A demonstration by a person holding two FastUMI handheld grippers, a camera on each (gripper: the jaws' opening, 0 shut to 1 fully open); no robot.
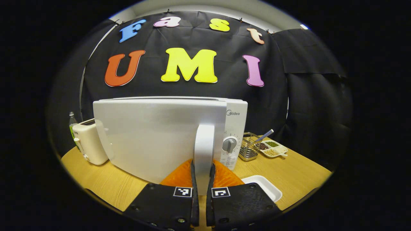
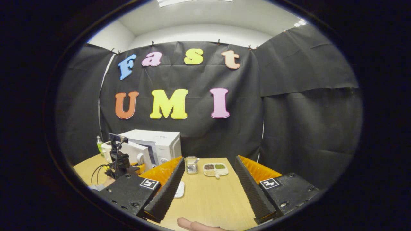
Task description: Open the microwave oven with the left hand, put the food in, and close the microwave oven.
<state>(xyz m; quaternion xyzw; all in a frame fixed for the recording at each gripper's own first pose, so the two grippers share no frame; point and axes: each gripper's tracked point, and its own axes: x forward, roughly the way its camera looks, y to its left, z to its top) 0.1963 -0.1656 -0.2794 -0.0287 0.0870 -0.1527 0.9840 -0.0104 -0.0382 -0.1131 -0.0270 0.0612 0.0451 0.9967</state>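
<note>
The white microwave (image 1: 236,118) stands at the middle of the wooden table. Its door (image 1: 154,134) is swung a little out from the body. My left gripper (image 1: 203,167) is shut on the door's upright white handle (image 1: 204,144), one finger on each side. In the right gripper view the microwave (image 2: 160,142) sits at the left, with the left gripper (image 2: 120,160) at its door. My right gripper (image 2: 208,189) hangs open over the table with nothing between its fingers. A white dish (image 1: 265,187) lies on the table just right of the left gripper; its contents are hidden.
A cream toaster (image 1: 90,142) and a bottle (image 1: 72,123) stand left of the microwave. To its right are a wire basket (image 1: 249,147) and a divided dish of beans (image 1: 273,148). A fingertip (image 2: 192,225) shows at the table's near edge (image 2: 205,211).
</note>
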